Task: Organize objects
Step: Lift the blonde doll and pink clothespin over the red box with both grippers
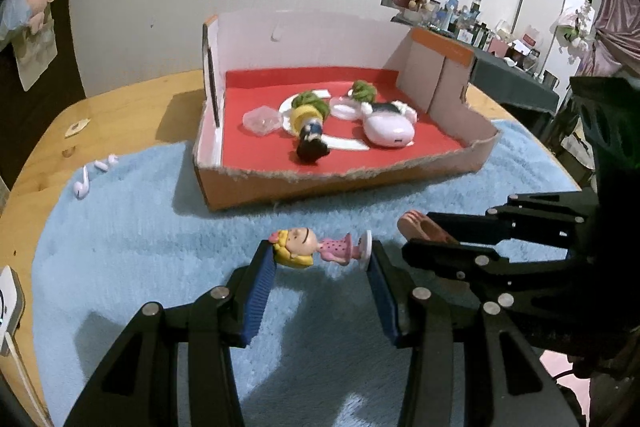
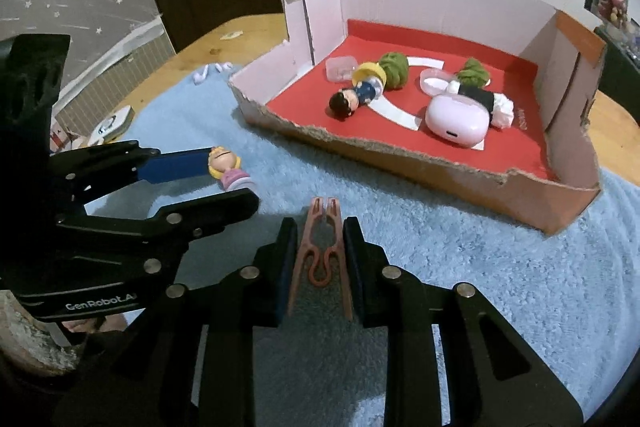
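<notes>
While the left gripper point(image 1: 322, 259) pinches the small, stiff, light blonde figurine point(image 1: 312, 248) head-to-base at lower centre, the right gripper point(image 2: 320, 259) seemingly clamps the springy clothespin point(image 2: 320, 255) mid-body, both short of the cardboard box point(image 2: 440, 167).

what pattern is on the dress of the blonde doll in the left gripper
Pink with small dark polka dots, on the blonde doll in the left gripper; clearest in the left wrist view.

A blonde doll figurine point(image 1: 308, 247) in a pink dotted dress lies sideways, clamped head-to-base between the left tongs point(image 1: 322, 259). A reddish-brown clothespin point(image 2: 320, 251) points forward, gripped by the right tongs point(image 2: 320, 239), above the blue rug point(image 2: 460, 267).
</notes>
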`<state>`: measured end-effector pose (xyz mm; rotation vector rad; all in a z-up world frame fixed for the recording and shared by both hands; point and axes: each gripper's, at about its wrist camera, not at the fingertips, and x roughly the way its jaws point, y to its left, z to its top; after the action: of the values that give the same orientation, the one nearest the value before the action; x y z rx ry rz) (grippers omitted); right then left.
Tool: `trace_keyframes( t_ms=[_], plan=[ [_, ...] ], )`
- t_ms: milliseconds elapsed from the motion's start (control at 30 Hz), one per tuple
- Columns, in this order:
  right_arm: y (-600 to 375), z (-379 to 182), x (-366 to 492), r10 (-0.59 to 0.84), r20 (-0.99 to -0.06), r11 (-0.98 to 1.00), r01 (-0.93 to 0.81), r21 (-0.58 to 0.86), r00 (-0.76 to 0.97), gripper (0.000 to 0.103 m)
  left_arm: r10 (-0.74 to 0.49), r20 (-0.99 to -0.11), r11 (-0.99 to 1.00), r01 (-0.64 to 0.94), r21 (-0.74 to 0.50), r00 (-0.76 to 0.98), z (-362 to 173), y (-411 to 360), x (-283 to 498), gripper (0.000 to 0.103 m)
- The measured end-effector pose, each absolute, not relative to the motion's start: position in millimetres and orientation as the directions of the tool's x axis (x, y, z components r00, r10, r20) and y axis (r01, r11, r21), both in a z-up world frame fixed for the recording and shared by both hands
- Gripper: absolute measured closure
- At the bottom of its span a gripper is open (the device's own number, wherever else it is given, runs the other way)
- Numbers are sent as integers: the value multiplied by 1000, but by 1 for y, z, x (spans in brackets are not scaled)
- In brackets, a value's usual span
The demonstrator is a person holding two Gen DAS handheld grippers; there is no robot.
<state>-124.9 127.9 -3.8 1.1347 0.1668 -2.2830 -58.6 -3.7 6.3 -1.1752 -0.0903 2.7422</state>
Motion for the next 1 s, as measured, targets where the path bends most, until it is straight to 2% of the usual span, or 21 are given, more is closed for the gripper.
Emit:
trace_keyframes(
  t_ms=[1000],
  plan=[
    [153,42,-147,-467,-704,-839,520,162,-535,80,199,-693,-980,-147,-135,-692,36,10,-113,55]
  ],
)
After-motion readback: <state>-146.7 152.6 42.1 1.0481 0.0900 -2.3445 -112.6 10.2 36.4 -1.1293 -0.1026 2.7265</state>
